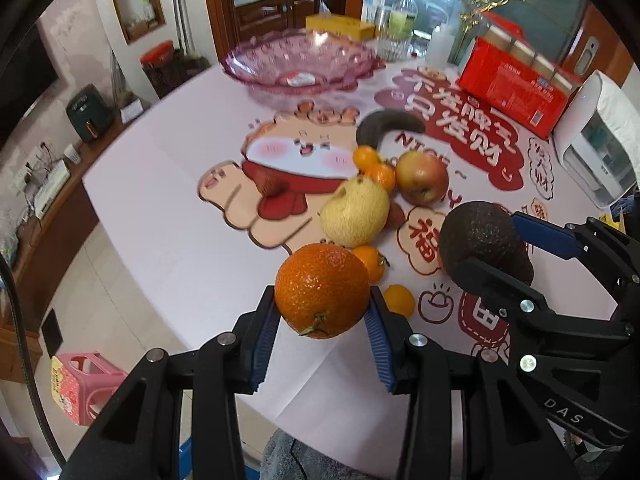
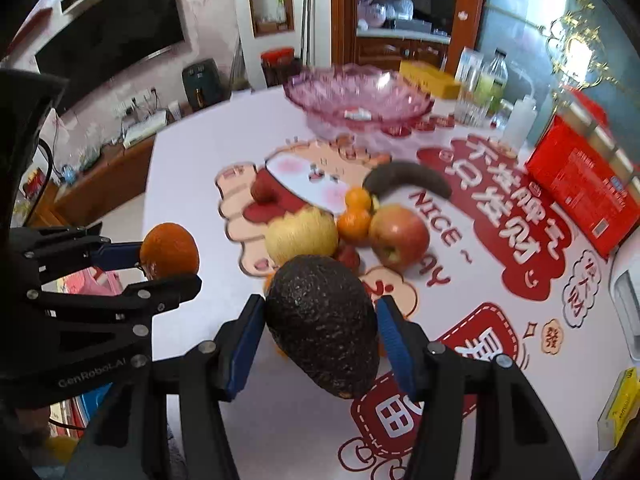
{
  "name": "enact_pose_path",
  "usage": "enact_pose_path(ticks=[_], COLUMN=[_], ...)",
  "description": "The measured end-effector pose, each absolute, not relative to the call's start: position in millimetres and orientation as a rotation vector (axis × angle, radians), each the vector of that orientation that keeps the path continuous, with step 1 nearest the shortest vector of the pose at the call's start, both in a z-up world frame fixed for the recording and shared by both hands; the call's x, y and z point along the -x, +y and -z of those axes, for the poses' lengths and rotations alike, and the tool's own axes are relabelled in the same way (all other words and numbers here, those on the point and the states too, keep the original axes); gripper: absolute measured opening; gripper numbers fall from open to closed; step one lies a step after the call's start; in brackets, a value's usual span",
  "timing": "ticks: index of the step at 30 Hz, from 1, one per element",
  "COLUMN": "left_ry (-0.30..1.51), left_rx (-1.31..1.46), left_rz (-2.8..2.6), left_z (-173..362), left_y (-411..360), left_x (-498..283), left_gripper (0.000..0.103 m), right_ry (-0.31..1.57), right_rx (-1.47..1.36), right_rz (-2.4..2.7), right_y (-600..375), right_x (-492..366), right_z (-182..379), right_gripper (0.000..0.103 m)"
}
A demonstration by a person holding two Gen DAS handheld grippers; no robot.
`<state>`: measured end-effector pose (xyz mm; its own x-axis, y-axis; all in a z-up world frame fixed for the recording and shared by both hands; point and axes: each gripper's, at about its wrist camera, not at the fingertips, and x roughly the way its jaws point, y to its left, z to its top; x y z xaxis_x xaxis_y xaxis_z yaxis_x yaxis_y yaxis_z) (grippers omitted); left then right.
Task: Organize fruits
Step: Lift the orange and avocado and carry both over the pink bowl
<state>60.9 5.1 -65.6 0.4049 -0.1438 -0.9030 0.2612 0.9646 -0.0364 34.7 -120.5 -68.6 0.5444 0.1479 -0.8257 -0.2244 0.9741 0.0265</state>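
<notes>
The left gripper (image 1: 322, 312) clamps a round orange (image 1: 322, 290) above the desk (image 1: 168, 216); the right gripper (image 2: 320, 336) clamps a dark, pebbled avocado (image 2: 324, 324) (both off the surface). The pink glass bowl (image 1: 298, 62) stands beyond the remaining fruit.

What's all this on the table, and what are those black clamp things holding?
orange: one, orange, held in the left hand-held gripper
avocado: one, dark, held in the right hand-held gripper
pear: one, yellow, mid-table
apple: one, red, right of the pear
banana: one, blackened, behind the apple
small citrus: four visible, orange, around the pear
strawberry: one clearly seen, red, left of the pear
bowl: one, pink glass, far side, empty
box: one, red, right
left hand-held gripper: black, blue pads
right hand-held gripper: black, blue pads
</notes>
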Motion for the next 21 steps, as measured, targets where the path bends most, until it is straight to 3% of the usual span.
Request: enact_pose_path(ticks=[10,21], left_ry=[1.019,0.945], left_rx=[-0.136,-0.133], left_rz=[0.189,0.210], left_z=[-5.3,-45.7], left_y=[32.0,61.9], left_x=[-56.1,-137.3], left_gripper=[0.041,0.041], right_ry=[0.900,0.803], right_rx=[0.001,0.004], right_rz=[-0.244,-0.199], right_y=[-115.4,-103.4], right_x=[-31.2,-95.1], right_z=[21.8,-33.2], right_gripper=[0.058,0.057])
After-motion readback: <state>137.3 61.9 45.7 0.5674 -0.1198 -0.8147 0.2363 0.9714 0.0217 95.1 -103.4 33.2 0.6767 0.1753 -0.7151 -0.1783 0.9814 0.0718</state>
